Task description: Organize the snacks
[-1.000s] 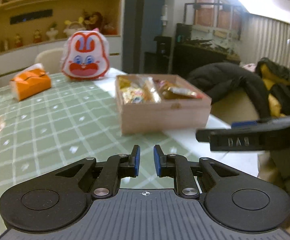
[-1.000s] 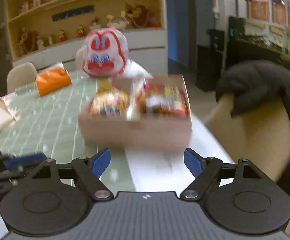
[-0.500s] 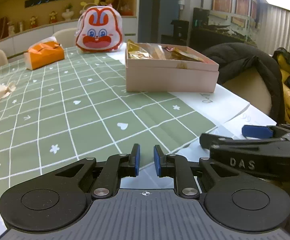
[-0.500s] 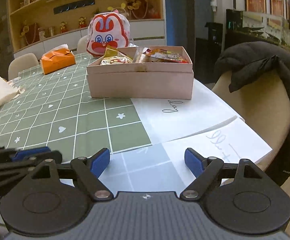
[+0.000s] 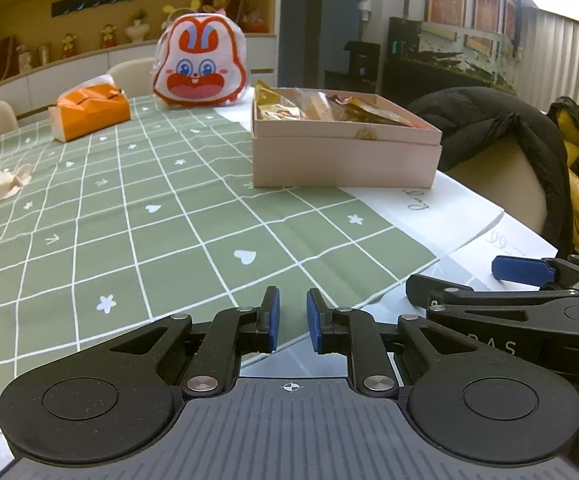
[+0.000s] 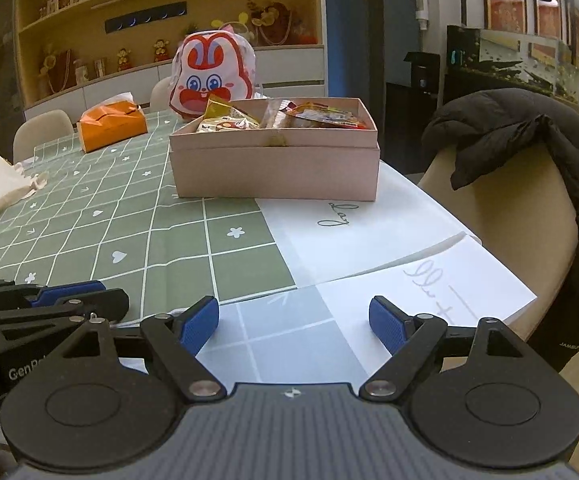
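Right now my left gripper [image 5: 292, 318] is pinched nearly closed on nothing, low over the green checked tablecloth [image 5: 137, 216], and my right gripper [image 6: 294, 326] gapes wide and empty above the white paper sheets [image 6: 373, 240]. Ahead, the pink box [image 6: 275, 170] sits on the table, snack packets [image 6: 309, 116] lying inside it

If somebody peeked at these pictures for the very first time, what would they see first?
Probably the bunny-face bag, bright red and white, standing at the far end of the green checked tablecloth. Right in front of it sits a pink box full of shiny snack packets. An orange pack lies off to the left, and a black jacket hangs over the chair on the right.
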Demonstrator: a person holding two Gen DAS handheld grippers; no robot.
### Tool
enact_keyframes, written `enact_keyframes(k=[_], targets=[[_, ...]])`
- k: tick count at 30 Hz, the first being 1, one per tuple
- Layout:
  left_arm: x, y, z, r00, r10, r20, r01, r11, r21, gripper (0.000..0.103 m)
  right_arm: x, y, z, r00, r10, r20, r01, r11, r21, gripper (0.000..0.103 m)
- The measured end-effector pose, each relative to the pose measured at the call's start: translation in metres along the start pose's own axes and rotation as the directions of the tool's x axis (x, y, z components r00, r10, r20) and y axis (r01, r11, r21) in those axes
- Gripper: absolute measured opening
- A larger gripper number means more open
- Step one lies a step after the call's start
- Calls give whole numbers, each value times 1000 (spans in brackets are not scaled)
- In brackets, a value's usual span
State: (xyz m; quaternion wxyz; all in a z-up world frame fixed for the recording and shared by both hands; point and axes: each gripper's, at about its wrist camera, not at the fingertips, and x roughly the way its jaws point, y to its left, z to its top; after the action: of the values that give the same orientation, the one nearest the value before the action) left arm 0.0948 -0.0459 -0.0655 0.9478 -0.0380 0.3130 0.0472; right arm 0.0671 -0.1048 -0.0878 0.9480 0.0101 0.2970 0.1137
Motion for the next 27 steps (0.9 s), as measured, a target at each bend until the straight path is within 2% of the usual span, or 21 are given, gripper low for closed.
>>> enact_keyframes(k=[27], targets=[[0,0,0,1000,-7,-2,7,1000,-6,20,-1,0,-2,1000,6,5,-6,1000,7,84]])
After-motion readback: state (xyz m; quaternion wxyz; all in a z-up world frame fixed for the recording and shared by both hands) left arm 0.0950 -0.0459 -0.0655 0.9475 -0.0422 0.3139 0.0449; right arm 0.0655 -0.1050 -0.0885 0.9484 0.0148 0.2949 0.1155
